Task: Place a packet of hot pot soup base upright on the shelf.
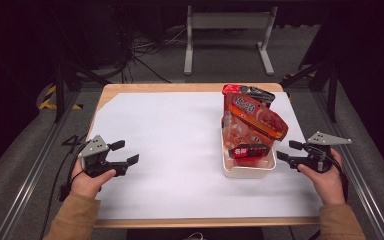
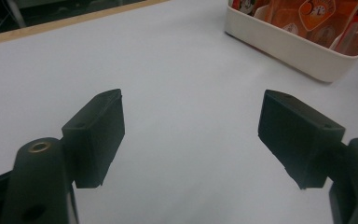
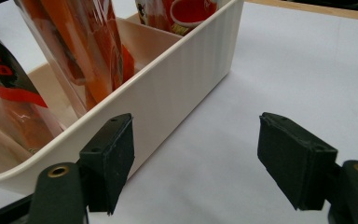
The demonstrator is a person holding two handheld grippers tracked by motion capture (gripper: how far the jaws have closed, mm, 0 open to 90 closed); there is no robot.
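In the lower left of the high view the left gripper rests low over the white sheet, a smooth matte cover over the wooden table. Its blocky black jaws stand spread with nothing between them; a grey three-cornered plate sits on top. In the left gripper view the same jaws frame bare white sheet, and the bin sits in the upper right corner, well apart.

Right of centre in the high view stands the bin, a cream plastic box with rounded corners and faintly ribbed walls. Glossy, crinkled red and orange snack packets stand upright in it and rise well above the rim.

At the right edge the right gripper is just beside the bin's right wall, jaws spread wide and holding nothing. In the right gripper view its left jaw lies close against the ribbed wall; whether it touches I cannot tell.
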